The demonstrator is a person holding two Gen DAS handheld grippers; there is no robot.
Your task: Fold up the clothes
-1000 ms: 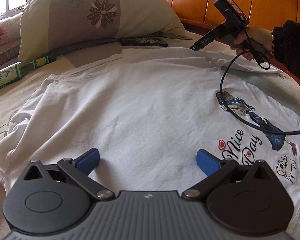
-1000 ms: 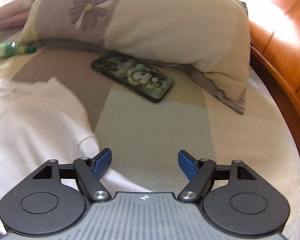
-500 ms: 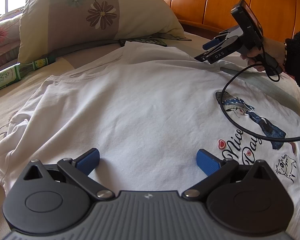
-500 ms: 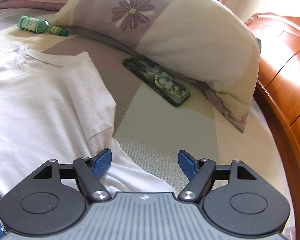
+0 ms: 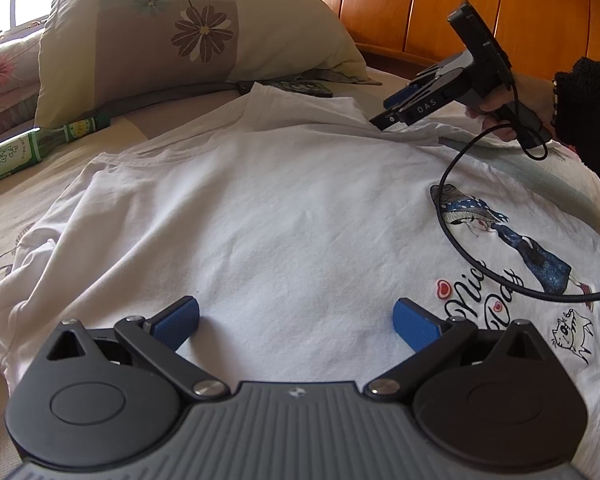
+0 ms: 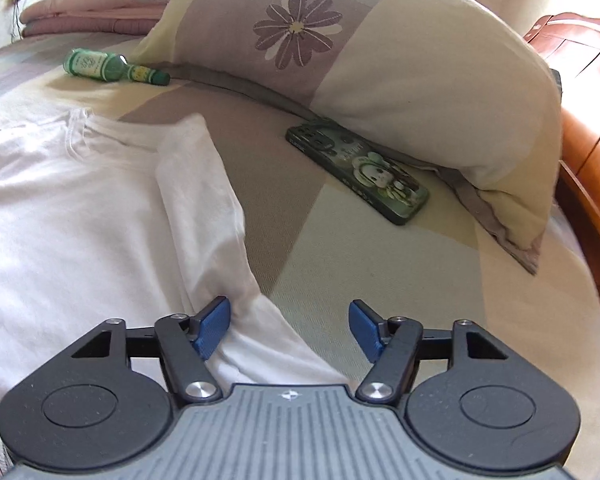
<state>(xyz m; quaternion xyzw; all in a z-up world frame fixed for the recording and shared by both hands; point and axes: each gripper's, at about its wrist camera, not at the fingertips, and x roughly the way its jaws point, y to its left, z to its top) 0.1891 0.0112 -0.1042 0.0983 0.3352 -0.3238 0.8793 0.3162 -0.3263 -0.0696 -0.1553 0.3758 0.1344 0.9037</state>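
Beside the pillow (image 5: pixel 188 36), the shirt (image 5: pixel 280 208) lies spread on the bed, print up, one sleeve (image 6: pixel 204 200) folded inward. Both grippers, left (image 5: pixel 296 320) and right (image 6: pixel 288 328), gape wide, holding nothing; most folding remains.

Green bottle (image 6: pixel 110 66), phone (image 6: pixel 360 174) beside floral pillow (image 6: pixel 380 64).
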